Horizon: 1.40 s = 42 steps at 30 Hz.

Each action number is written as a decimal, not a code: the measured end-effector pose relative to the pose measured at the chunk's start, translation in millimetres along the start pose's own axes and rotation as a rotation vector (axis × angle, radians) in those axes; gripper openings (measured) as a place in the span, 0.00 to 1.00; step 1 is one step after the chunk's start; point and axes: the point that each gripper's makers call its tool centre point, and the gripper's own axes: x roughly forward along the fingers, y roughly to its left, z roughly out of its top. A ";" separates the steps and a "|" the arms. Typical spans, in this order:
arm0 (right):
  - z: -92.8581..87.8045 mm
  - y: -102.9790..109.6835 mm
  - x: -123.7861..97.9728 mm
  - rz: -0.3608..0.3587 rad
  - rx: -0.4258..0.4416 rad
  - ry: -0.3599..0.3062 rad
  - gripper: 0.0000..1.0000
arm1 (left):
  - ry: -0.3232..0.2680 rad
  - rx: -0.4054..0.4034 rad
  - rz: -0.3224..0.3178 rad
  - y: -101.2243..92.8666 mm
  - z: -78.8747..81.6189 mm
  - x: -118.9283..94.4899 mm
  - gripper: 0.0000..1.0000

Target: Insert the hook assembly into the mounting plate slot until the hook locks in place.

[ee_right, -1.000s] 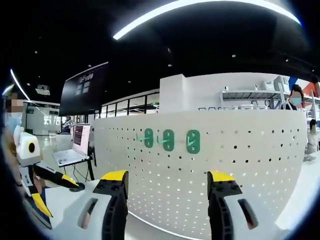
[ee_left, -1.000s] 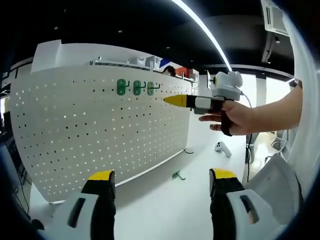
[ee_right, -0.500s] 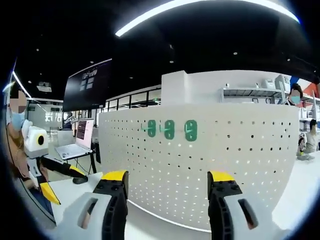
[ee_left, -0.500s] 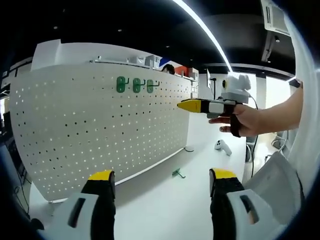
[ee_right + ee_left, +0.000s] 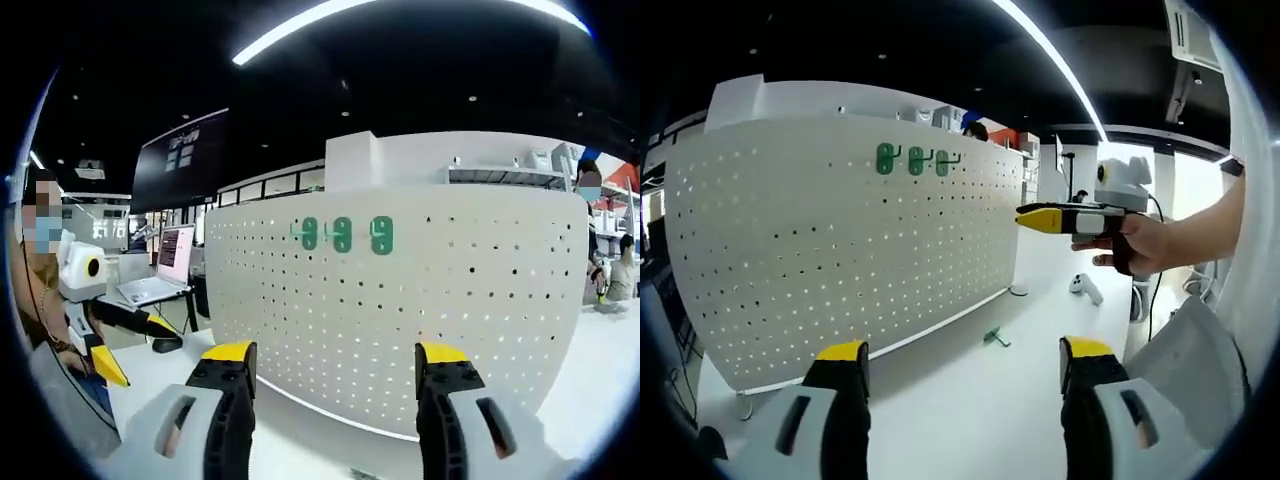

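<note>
Both tongs stand wide with nothing between them: the left gripper and the right gripper. Three green hooks hang side by side near the top of the white pegboard. One more green hook lies on the white table near the board's foot.

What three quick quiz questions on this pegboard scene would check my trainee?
1. True or false: three green hooks hang on the white pegboard.
2. The loose green hook lies: A) on the white table beside the pegboard; B) in the left claw; C) in the right claw.
3. Fill in: both claws stand ____, holding nothing.

Key: 1 true; 2 A; 3 open.
</note>
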 end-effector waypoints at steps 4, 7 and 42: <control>-5.8 0.3 -5.4 -0.001 0.004 0.010 0.62 | 0.004 -0.005 0.003 0.3 -2.1 -0.9 0.80; -10.7 0.6 -10.2 0.000 0.006 0.019 0.62 | 0.004 -0.008 0.002 0.3 -4.2 -0.8 0.80; -64.7 0.8 -57.2 -0.025 0.065 0.153 0.63 | 0.059 -0.019 0.007 4.9 -31.4 -7.2 0.81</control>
